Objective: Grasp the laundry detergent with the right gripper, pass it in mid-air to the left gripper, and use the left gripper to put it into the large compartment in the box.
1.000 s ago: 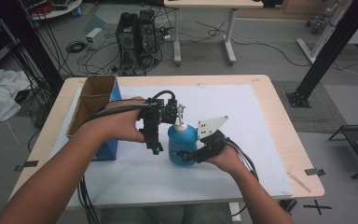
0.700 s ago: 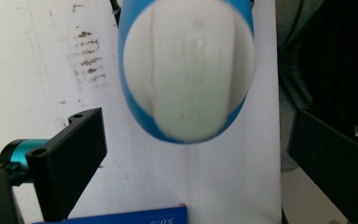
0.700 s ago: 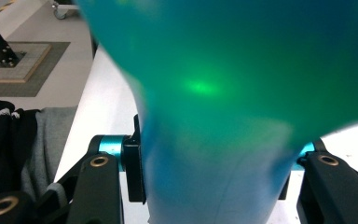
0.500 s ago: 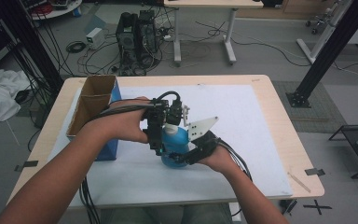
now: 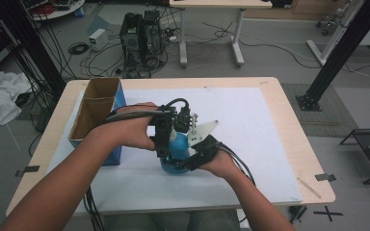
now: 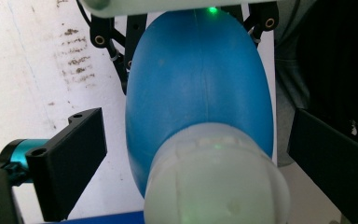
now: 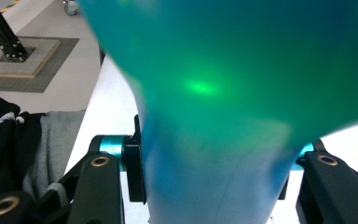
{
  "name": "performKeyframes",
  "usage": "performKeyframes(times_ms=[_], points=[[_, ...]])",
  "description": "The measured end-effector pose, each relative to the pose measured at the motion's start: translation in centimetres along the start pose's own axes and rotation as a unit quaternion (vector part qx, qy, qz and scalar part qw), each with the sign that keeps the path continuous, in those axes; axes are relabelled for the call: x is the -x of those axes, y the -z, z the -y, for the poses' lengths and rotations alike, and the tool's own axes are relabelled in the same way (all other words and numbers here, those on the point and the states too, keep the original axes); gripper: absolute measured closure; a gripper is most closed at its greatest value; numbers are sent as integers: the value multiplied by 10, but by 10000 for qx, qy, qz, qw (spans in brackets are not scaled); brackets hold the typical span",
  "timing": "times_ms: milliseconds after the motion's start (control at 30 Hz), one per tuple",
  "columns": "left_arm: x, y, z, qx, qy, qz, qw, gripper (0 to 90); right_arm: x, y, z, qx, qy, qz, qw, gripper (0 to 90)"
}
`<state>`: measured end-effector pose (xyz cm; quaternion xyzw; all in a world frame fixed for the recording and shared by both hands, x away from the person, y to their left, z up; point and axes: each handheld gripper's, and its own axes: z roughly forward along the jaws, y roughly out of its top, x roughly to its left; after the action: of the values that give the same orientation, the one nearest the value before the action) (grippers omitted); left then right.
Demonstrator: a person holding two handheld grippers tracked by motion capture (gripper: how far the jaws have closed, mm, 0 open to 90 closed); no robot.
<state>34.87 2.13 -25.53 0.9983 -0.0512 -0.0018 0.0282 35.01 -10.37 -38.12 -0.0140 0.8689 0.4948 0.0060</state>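
A blue plastic bottle (image 5: 174, 153) is standing on the white mat (image 5: 250, 144) near the table's front edge, its smooth, rounded body likely light and slippery. The right gripper (image 5: 189, 161) is pinching its lower body from the side. The left gripper (image 5: 163, 147), pointing downward, is straddling the pale cap (image 6: 214, 179) with jaws spread, not touching.

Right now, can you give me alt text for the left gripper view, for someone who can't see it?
A blue bottle with a whitish cap lies between the left gripper's two black fingers, which stand apart from it on either side without touching. At the bottle's far end, the right gripper's fingers clasp its sides, above a stained white mat.
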Motion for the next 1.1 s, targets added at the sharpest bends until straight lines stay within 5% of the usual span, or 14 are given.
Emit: performKeyframes(times_ms=[167,233,333,467,833,1100], points=[[1,-3,-3,-72,-32,-28,10000,46,-1,-1,-1,-38,35,26,10000,461],[3,-4,-3,-94,139,53,9998,46,0,-1,-1,-39,78,45,10000,461],[2,-5,-5,-148,-5,-92,9998,46,-7,-1,-2,-90,-361,-84,9993,461],[4,-7,-5,-204,85,-15,9998,98,-3,-1,-2,49,-24,71,10000,462],[4,-7,-6,-256,70,-49,9996,171,-5,-2,-3,17,-127,18,9999,461],[5,-5,-6,-250,105,-88,9996,216,-1,-2,-2,-54,90,74,9999,461]])
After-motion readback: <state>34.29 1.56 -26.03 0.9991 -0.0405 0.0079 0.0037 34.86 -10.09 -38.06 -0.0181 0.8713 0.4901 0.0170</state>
